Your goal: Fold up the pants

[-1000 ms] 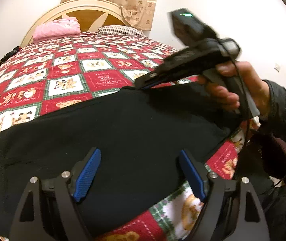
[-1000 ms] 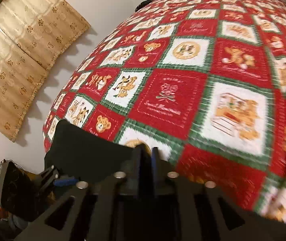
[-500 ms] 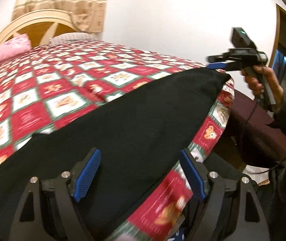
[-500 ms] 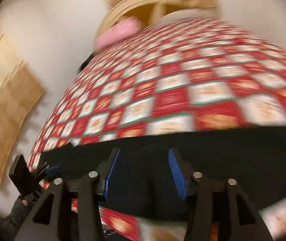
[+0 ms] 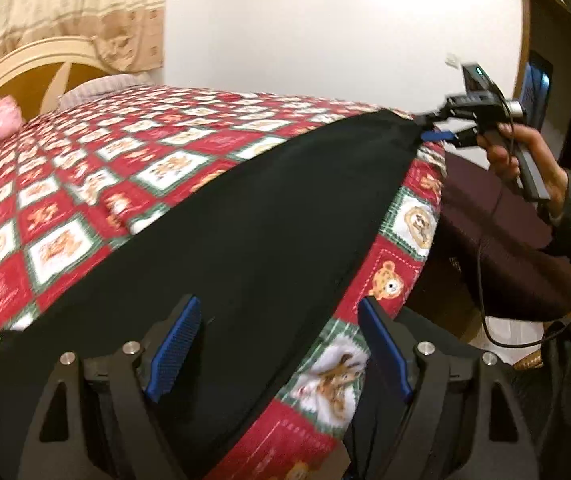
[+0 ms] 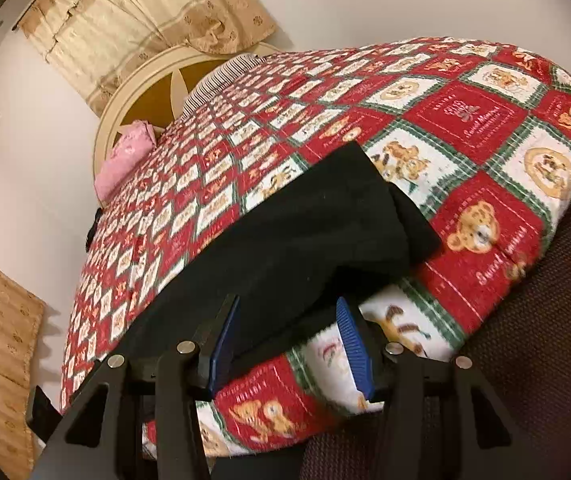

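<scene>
The black pants [image 5: 245, 232] lie in a long strip along the near edge of the bed [image 5: 133, 148]. Both grippers are empty: the left gripper [image 5: 277, 352] has wide jaws, and the right gripper [image 6: 289, 344], at the far end, has just been opening to about half. It looks like a pause between folds; next, each must grip an end.

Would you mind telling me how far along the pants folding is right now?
Done: the black pants lie in a long strip along the edge of the quilt. In hand: nothing is gripped; the left gripper and the right gripper, whose jaws have just been opening, hang open at opposite ends. Left: the crosswise folds.
</scene>
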Tool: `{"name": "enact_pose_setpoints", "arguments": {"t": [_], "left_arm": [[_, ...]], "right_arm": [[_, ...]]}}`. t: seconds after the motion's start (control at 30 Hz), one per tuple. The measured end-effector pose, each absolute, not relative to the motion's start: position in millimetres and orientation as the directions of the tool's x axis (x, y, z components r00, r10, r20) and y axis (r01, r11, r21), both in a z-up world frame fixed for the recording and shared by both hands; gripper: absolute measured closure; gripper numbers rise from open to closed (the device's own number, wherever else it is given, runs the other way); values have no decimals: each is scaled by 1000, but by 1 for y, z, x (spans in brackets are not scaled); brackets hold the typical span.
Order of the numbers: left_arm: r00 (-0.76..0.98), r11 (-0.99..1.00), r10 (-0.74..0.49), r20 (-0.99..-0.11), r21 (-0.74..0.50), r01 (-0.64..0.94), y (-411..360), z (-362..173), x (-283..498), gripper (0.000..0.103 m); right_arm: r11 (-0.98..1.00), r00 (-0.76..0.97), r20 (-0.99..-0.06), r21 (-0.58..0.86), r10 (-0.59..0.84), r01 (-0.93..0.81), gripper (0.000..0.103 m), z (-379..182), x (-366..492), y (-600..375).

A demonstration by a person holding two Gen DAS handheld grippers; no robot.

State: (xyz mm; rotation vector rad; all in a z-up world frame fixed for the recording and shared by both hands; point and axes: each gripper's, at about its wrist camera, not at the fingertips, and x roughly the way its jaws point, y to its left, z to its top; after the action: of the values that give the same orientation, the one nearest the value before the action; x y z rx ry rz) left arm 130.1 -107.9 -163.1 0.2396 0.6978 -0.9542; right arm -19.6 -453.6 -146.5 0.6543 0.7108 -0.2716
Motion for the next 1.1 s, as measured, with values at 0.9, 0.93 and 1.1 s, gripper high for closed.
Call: {"name": "enact_pose_setpoints", "arguments": {"t": [0.9, 0.93, 1.1], "left_arm": [[231, 513, -728, -645, -291, 808, -119, -160, 155, 92], [220, 504, -730, -647, -293, 813, -119, -161, 153, 92], [177, 490, -714, -678, -302, 817, -122, -178, 151, 92]], "right_arm": [[880, 856, -515, 389, -38, 273, 100, -90, -15, -451], [882, 855, -518, 386, -36, 271, 100, -90, -19, -450], [867, 782, -620, 355, -63, 351, 99, -130, -28, -466]]}}
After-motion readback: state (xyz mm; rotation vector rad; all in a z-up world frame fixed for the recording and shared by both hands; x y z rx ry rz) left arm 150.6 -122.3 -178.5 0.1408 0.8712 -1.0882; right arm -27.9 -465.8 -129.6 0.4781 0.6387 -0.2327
